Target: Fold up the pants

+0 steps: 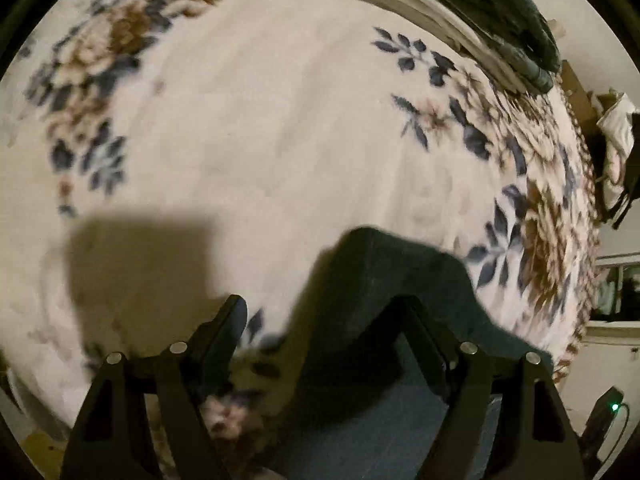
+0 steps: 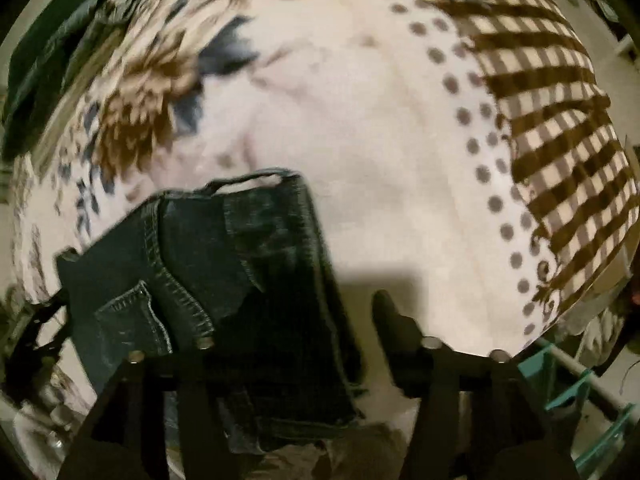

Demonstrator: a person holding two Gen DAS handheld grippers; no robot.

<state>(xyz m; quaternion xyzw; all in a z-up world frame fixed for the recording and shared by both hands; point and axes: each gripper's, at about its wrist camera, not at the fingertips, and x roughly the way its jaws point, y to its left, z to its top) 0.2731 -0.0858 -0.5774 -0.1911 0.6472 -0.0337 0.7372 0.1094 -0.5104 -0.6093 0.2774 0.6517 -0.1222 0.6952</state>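
Lying on a cream floral blanket (image 1: pixel 280 128), dark blue denim pants (image 2: pixel 224 264), folded into a thick bundle. Showing, in the right wrist view, pale contrast stitching along a curved seam, a stitched pocket corner at about 8 o'clock, and a loose belt loop arching off the top edge toward 12 o'clock. Sitting from the centre of that view toward 7 o'clock, draped over the left finger of the right gripper (image 2: pixel 304 320), with the right finger (image 2: pixel 390 312) standing bare over the blanket at 5 o'clock. Jaws spread wide, nothing pinched between them.

Appearing in the left wrist view as a plain, dark, blurred slab of denim (image 1: pixel 384 276) running from the centre toward 5 o'clock. Covering the right finger of the left gripper (image 1: pixel 320 312) from behind, the left finger (image 1: pixel 230 320) lying clear of the cloth at 7 o'clock. Jaws parted here too, not clamping the fabric.

Resting at 1 o'clock in the left view, a pile of folded clothes (image 1: pixel 480 8), dark over pale. Bordering the blanket at 2 o'clock in the right view, a brown checked band (image 2: pixel 560 120) with a row of dots beside it.
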